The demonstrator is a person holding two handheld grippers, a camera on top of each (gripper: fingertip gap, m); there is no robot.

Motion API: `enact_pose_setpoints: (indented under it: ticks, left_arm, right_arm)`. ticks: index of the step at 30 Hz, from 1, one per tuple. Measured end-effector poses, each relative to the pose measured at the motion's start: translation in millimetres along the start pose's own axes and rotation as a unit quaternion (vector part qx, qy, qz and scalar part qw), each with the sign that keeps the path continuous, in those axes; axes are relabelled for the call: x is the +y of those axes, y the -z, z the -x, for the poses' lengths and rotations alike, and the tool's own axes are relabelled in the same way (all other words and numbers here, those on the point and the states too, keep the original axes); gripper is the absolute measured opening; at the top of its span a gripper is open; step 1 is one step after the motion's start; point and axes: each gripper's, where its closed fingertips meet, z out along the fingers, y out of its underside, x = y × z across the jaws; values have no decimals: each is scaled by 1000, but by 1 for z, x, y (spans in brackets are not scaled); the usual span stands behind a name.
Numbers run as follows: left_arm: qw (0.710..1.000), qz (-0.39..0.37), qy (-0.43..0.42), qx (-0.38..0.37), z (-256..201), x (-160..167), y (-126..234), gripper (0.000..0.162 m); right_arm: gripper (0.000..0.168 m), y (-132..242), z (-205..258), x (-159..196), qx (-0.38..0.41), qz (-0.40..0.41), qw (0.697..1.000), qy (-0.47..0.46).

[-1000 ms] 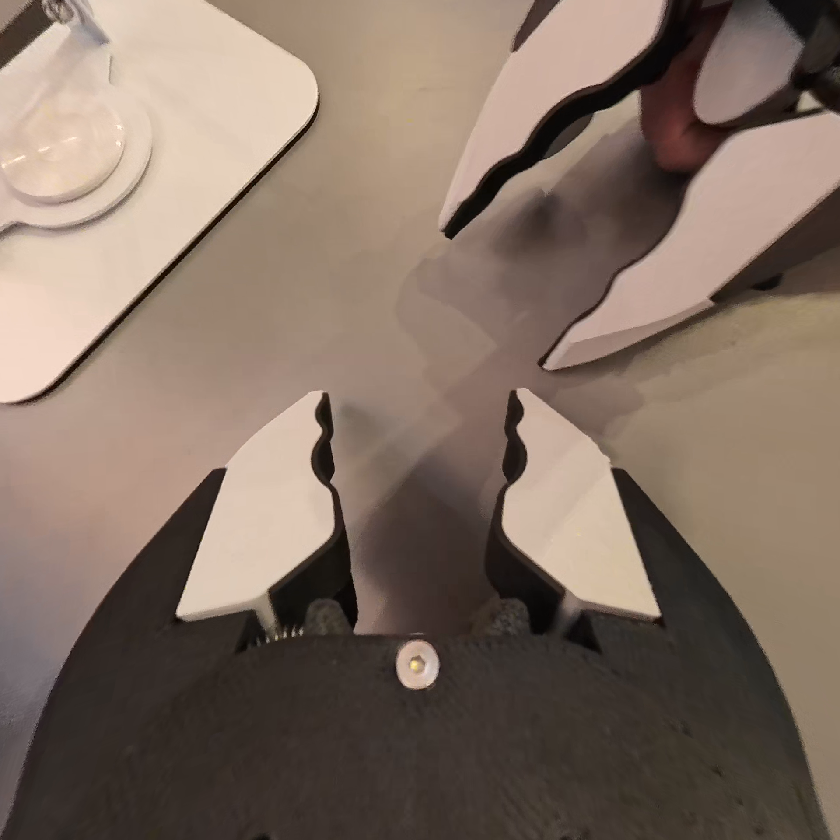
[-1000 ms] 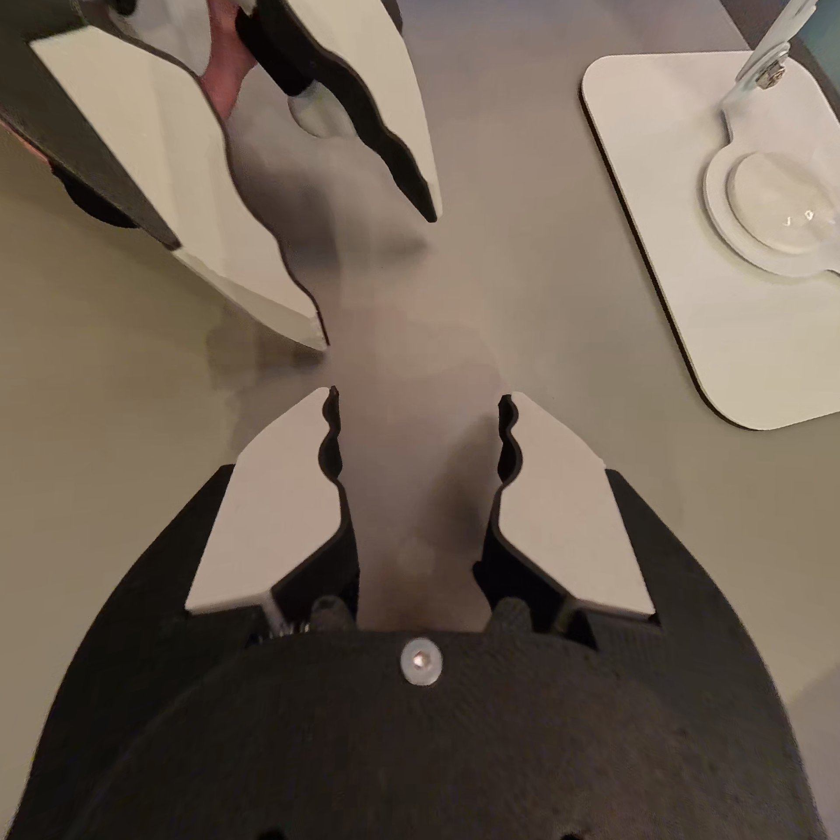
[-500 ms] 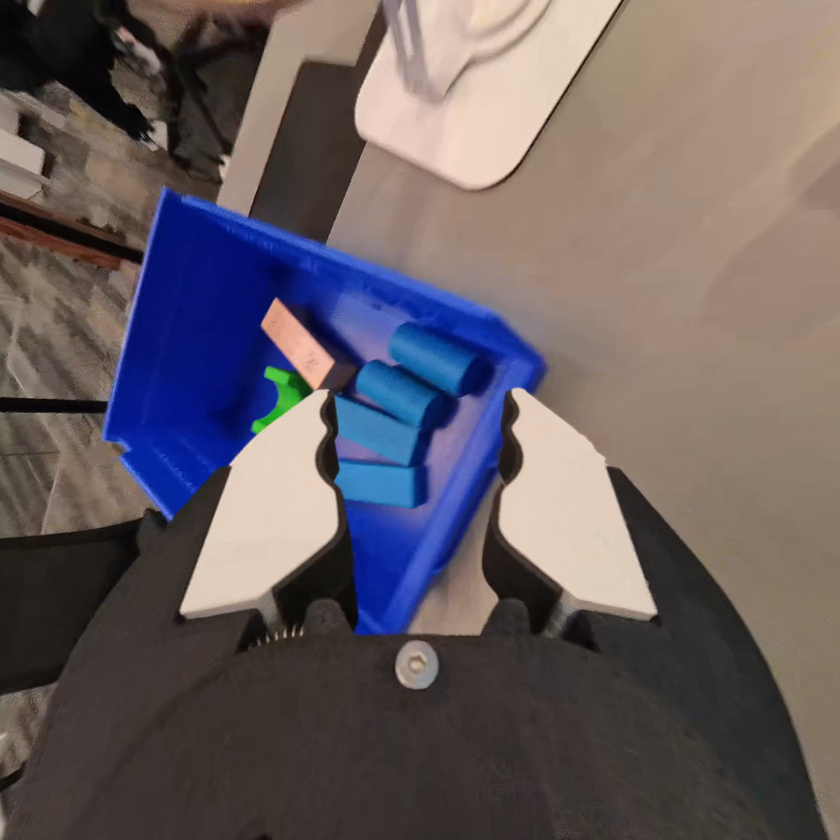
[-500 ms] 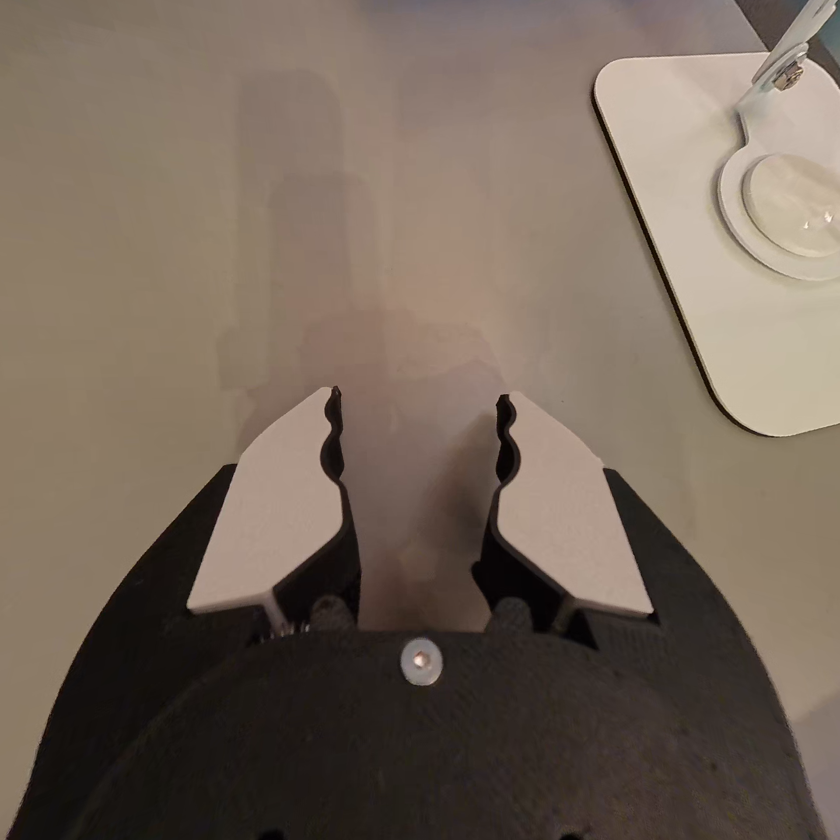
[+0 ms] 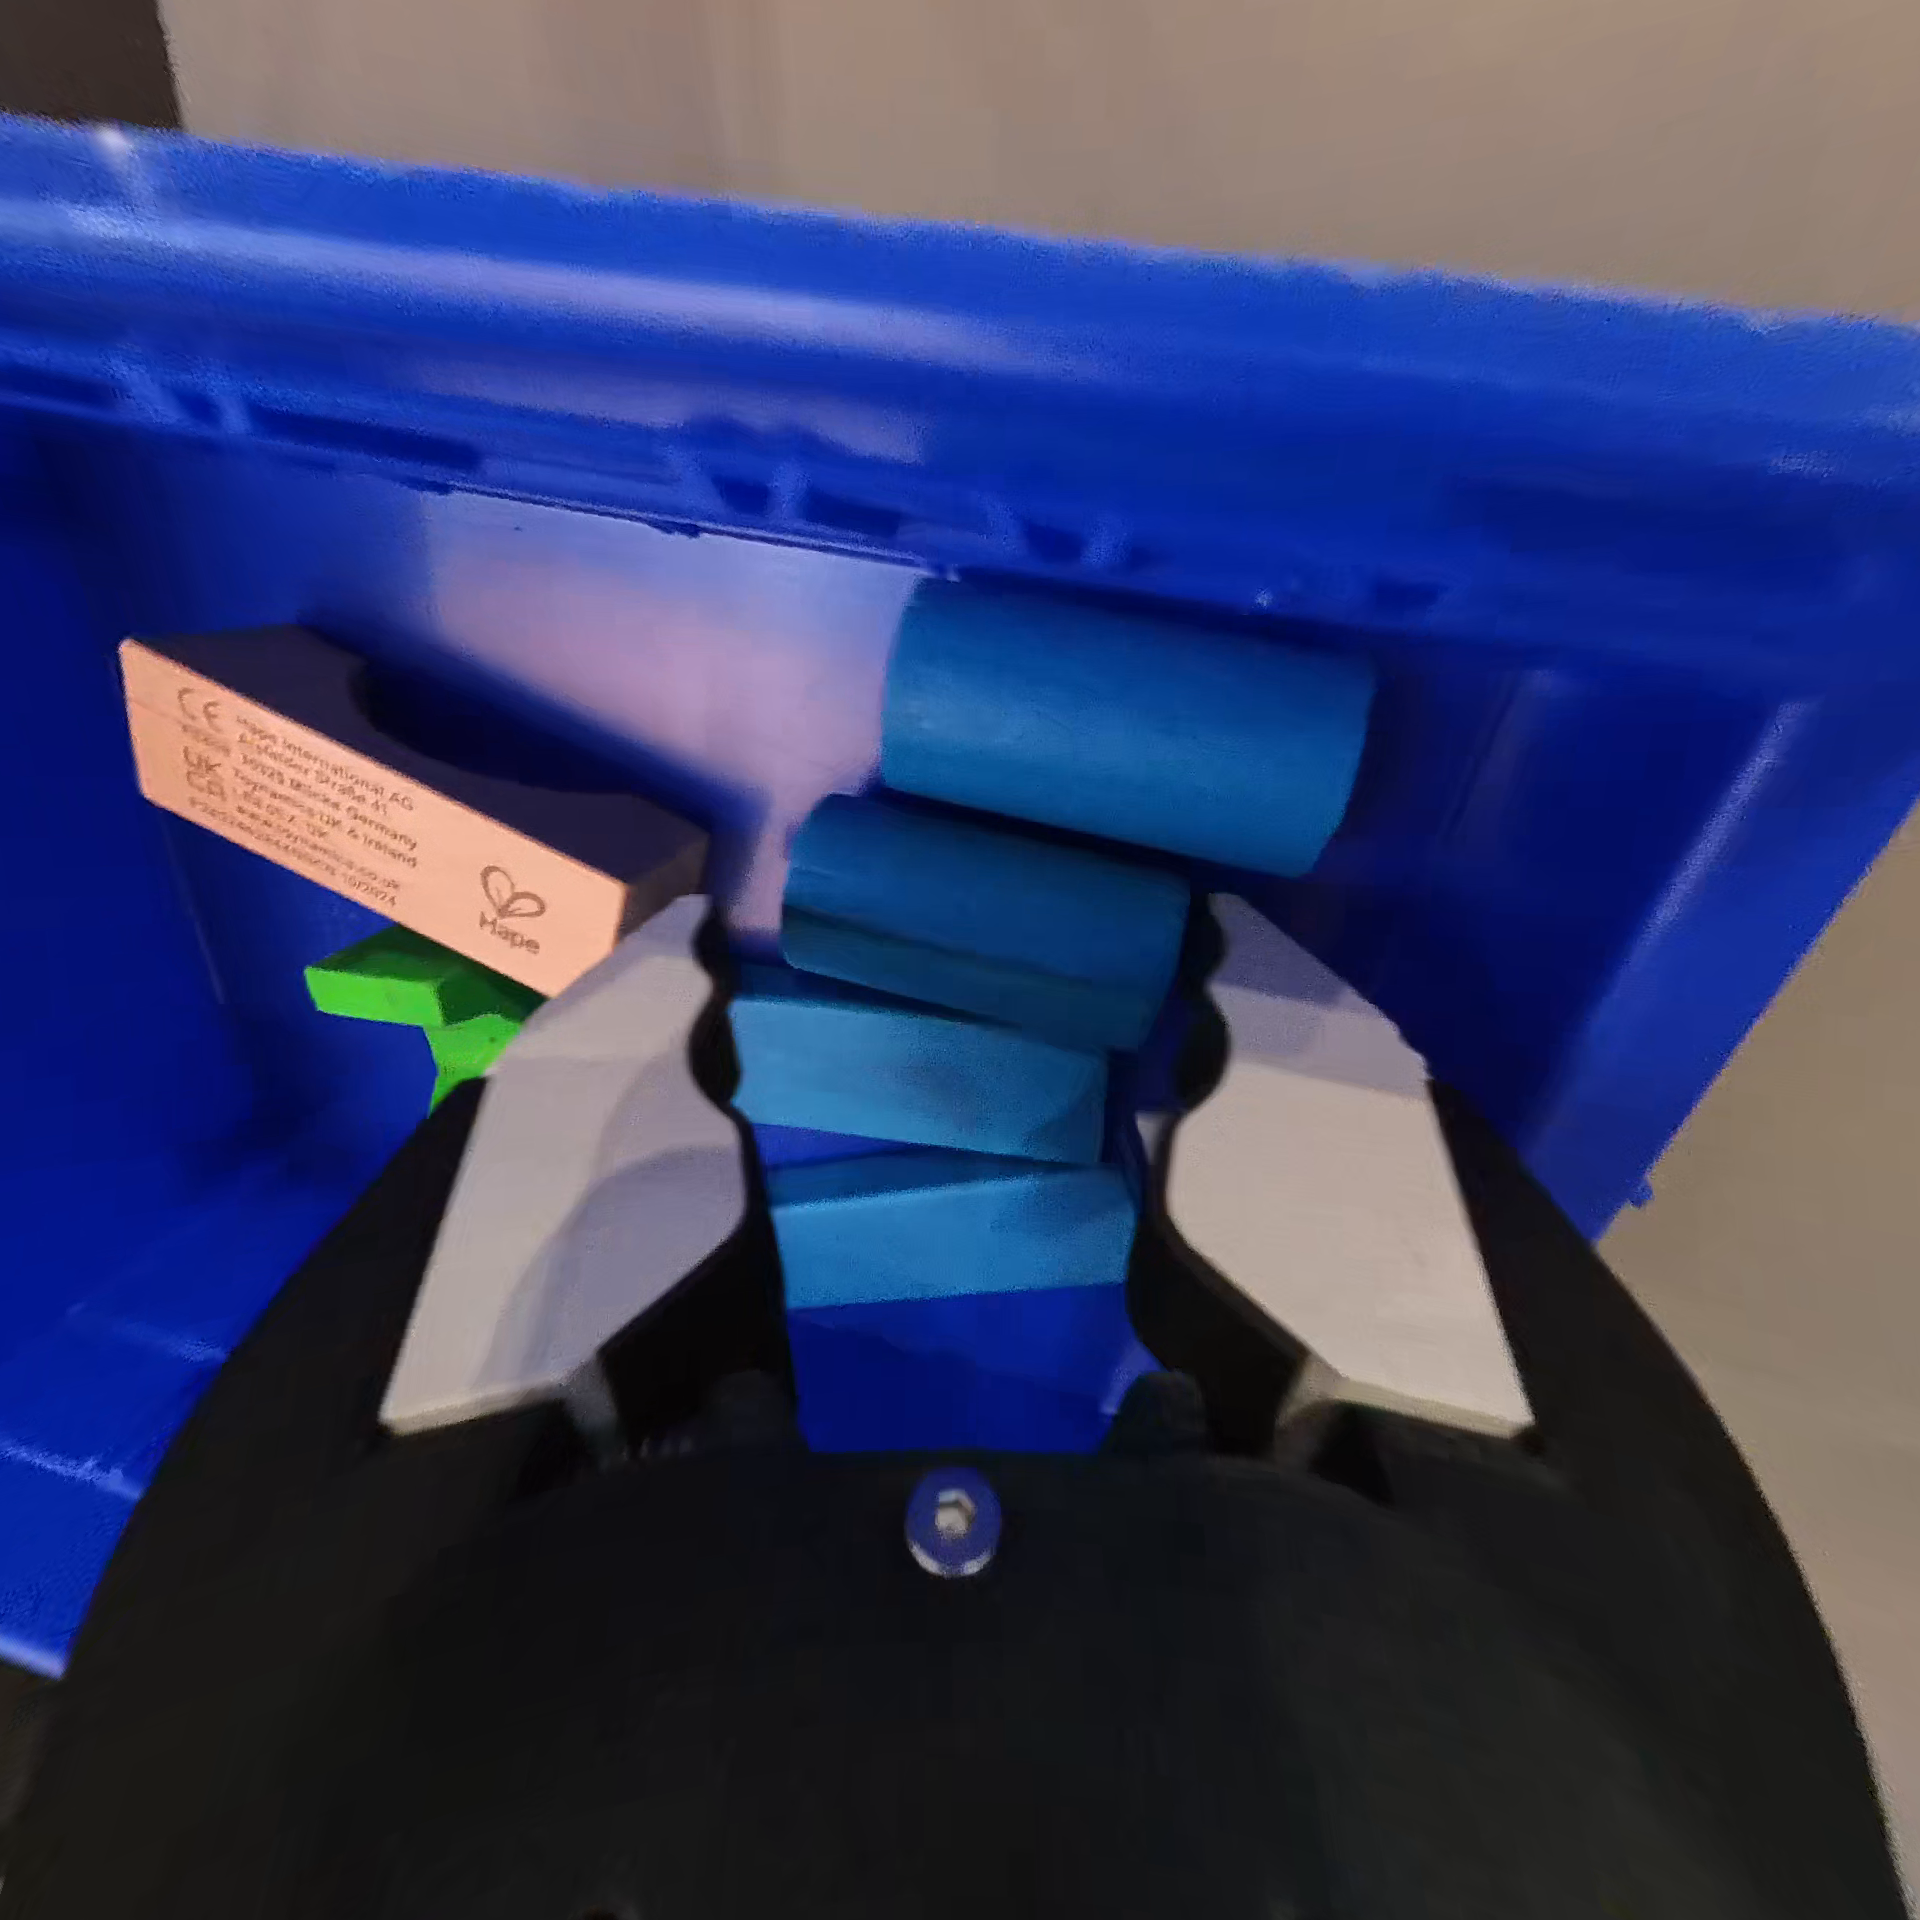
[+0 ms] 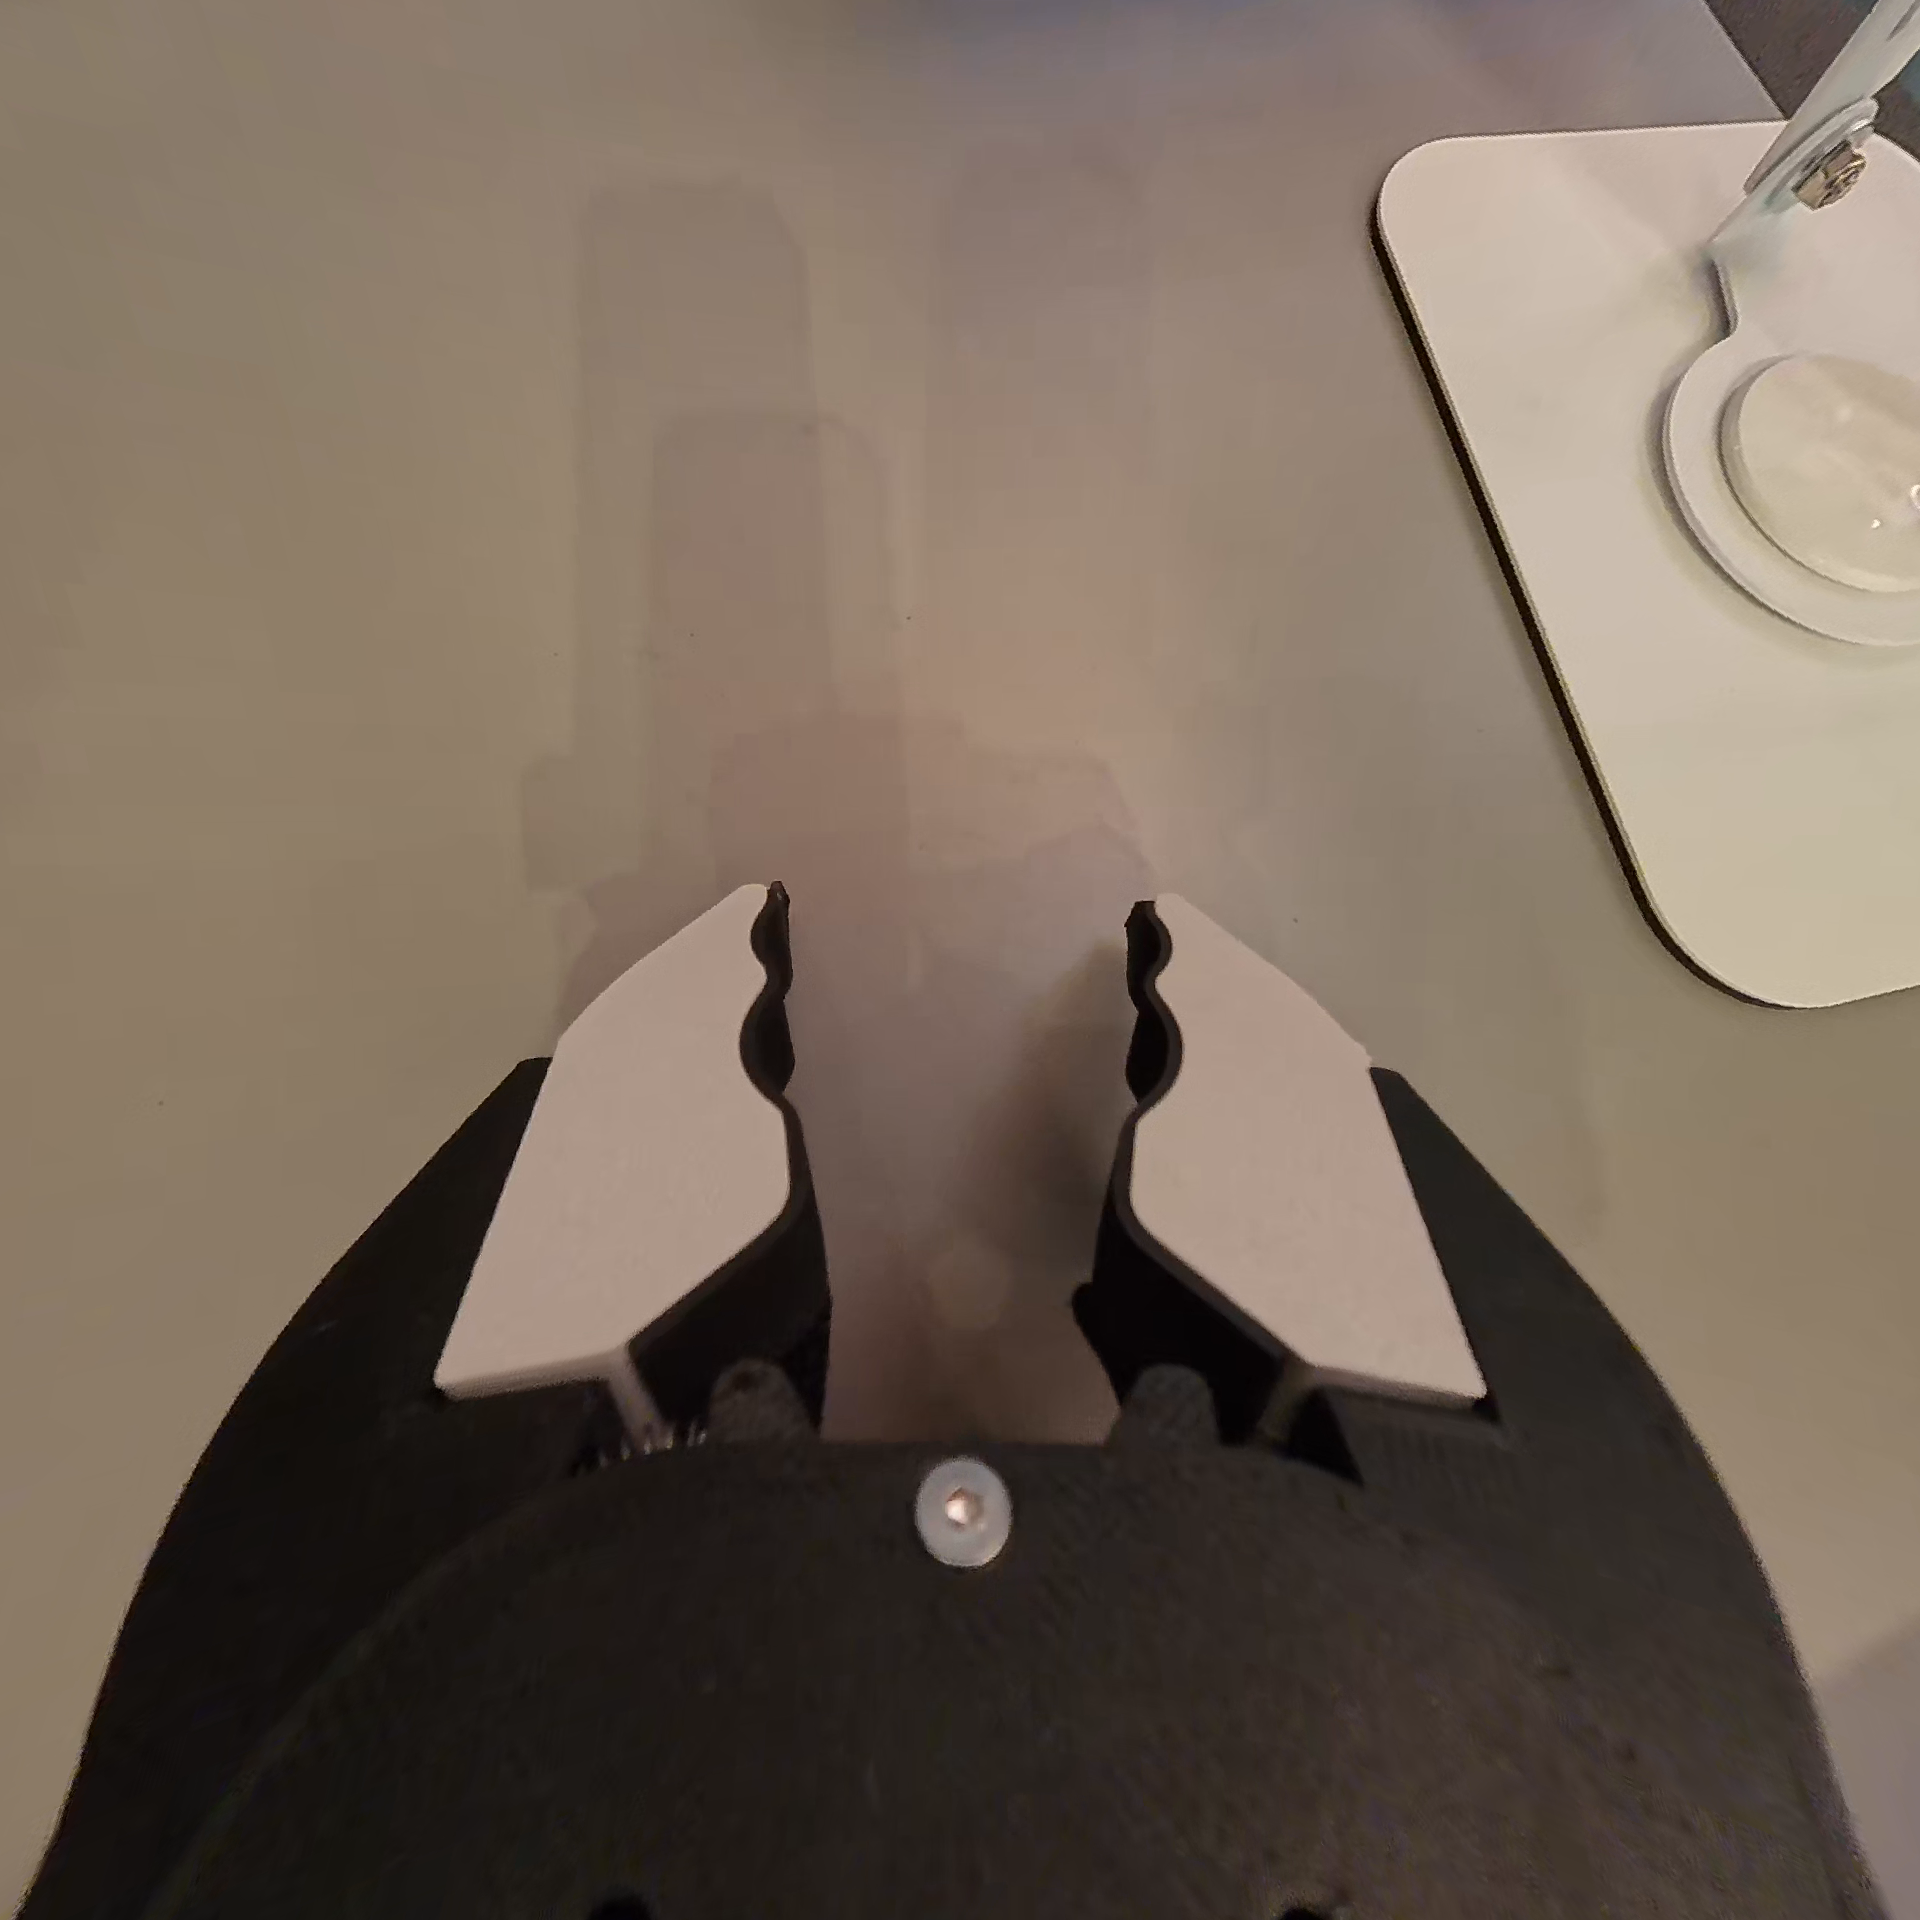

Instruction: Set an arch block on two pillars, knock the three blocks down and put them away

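The left gripper [image 5: 951, 914] hangs over the blue bin [image 5: 1039, 343], its jaws apart and empty, with blue blocks showing through the gap. In the bin lie 2 blue cylinders, the far cylinder [image 5: 1122, 727] by the back wall and the near cylinder [image 5: 977, 920] just in front of it, then 2 flat-sided blue blocks [image 5: 914, 1081] nearer still, stacked loosely against each other. To the left lies the pale wooden arch block [image 5: 384, 821], printed face up, resting over a green block [image 5: 426, 997]. The right gripper [image 6: 956, 914] hovers over bare grey table [image 6: 312, 520], its jaws apart and empty too, with a white stand base [image 6: 1662, 727] off to the right.

Nothing is built yet, so picking the first pillar looks like the step in hand. To do it well, I would straddle 1 cylinder across its round sides, centred along its length, and lift straight up so the neighbours do not roll. The picture is blurred, so contact is unclear.
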Motion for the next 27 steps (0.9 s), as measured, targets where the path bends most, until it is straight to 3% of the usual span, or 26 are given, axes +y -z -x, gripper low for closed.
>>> enact_pose_setpoints:
  ticks: [1, 5, 9, 14, 17, 19, 20, 22, 27]
  left_arm:
    - [1000, -12, 11, 5, 1, -2, 0, 71]
    - [998, -23, 56, -6, 8, 5, 1, 70]
    - [980, -121, 157, -8, 7, 0, 28, 70]
    - [916, -293, 267, 53, -35, -46, 97, 70]
    - [854, -366, 346, 128, -74, -84, 121, 70]
    - [797, -420, 367, 231, -109, -114, 137, 70]
    - [784, -426, 379, 247, -122, -124, 137, 70]
    - [786, -425, 368, 256, -149, -140, 134, 70]
    - [759, -447, 349, 320, -203, -191, 142, 70]
  right_arm:
    - [63, 0, 0, 0, 0, 0, 1000, 1]
    - [62, 0, 2, 0, -2, -1, 1000, 6]
    - [64, 3, 1, -4, 4, -17, 1000, 9]
    - [66, 15, -6, -19, 62, -62, 995, 45]
    - [60, 34, 3, -50, 101, -109, 984, 97]
    - [55, 48, 15, -76, 130, -143, 971, 140]
    - [54, 53, 22, -87, 140, -153, 965, 163]
    - [53, 59, 37, -102, 149, -164, 955, 198]
    - [50, 54, 62, -123, 167, -156, 935, 270]
